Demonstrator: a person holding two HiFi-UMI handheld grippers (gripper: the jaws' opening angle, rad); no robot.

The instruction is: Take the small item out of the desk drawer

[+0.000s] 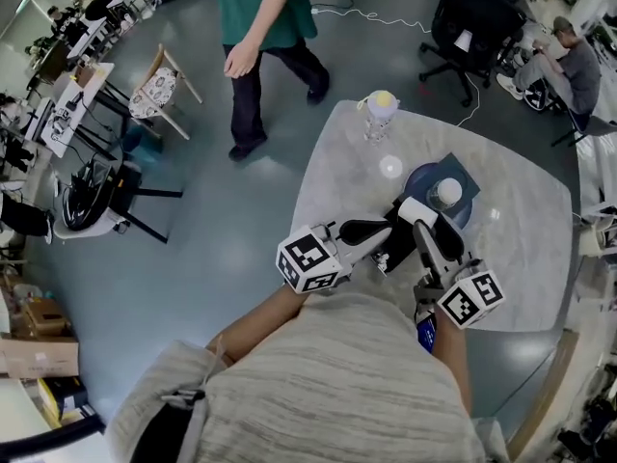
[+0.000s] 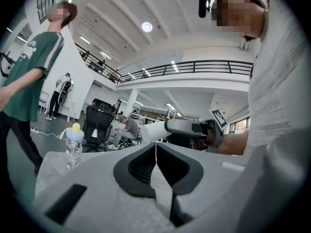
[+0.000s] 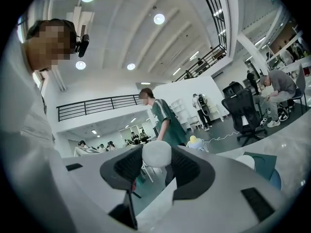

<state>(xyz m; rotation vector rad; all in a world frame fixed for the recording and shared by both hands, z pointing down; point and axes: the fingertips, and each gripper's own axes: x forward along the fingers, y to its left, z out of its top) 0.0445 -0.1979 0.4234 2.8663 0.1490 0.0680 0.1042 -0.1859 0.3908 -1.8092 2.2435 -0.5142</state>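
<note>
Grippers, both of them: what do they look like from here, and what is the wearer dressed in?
Left gripper and right gripper match: white moulded bodies, black ribbed jaw pads, and a white cube with black square markers at the rear, left and right. No cables show. The person wears a light grey heathered top.

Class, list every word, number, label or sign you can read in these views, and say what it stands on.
None is readable.
Left marker cube, right marker cube: black-and-white square patterns, no letters.
Green shirt: white print cut off at the frame edge, unreadable.
Bottle: printed pattern, too small to read.
White item in the right gripper: no print visible.
</note>
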